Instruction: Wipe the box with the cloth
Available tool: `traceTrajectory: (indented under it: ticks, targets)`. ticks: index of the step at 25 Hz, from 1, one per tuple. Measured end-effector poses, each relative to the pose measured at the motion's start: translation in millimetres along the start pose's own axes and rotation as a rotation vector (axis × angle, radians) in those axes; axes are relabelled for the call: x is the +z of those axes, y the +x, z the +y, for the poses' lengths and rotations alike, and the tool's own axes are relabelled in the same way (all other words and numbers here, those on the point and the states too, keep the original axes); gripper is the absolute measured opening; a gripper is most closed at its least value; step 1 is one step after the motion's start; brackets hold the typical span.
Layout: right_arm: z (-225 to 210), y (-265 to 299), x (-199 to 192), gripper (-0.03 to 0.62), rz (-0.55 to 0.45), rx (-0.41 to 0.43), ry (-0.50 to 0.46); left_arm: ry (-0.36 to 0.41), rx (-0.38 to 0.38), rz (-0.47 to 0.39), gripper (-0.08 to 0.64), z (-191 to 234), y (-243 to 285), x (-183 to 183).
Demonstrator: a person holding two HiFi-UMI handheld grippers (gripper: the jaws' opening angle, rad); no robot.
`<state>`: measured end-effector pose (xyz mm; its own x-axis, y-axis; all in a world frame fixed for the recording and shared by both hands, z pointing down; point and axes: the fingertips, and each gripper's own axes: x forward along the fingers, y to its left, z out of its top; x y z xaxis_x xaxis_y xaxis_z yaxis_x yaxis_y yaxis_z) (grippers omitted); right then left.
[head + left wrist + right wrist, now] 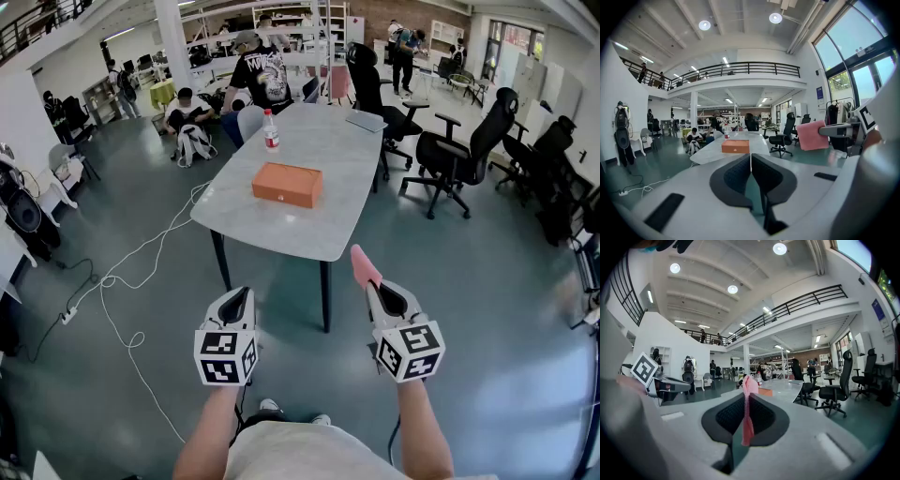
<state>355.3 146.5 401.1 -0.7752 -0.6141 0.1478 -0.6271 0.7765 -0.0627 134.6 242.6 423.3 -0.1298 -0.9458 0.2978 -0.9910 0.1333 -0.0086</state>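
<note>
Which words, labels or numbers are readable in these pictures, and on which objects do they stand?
None can be read.
Label on the bottle: too small.
Mark on the front of the box: blurred.
Print on the blue wall sign: too small.
Print on a person's black shirt: blurred.

Head view: high up, looking steeply down, table (328, 220) well ahead. Both gripper views: lower, facing forward toward it. All three share table and box (287, 184).

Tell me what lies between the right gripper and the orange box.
Nothing stands there. In the head view, only bare floor and the near end of the table separate the right gripper, shut on the cloth, from the box.
</note>
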Motion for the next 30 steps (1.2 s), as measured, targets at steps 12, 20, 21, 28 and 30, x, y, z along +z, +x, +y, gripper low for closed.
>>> traceTrajectory:
  ticks: [12,20,21,28,30]
  targets:
    - [13,27,-7,0.015,0.014,0.028,0.002,-0.008,0.008,0.002,0.017,19,6,-4]
    - [6,74,-11,0.015,0.036,0.029,0.014,-0.021,0.003,0.021,0.017,46,49,-6]
    - [5,82,-12,0.014,0.039,0.028,0.015,-0.023,0.001,0.025,0.017,50,56,-6]
    - [8,147,-1,0.015,0.061,0.006,0.028,-0.034,-0.029,0.039,0.017,99,108,9]
    - [11,165,4,0.014,0.069,-0.004,0.033,-0.036,-0.044,0.043,0.017,114,122,15]
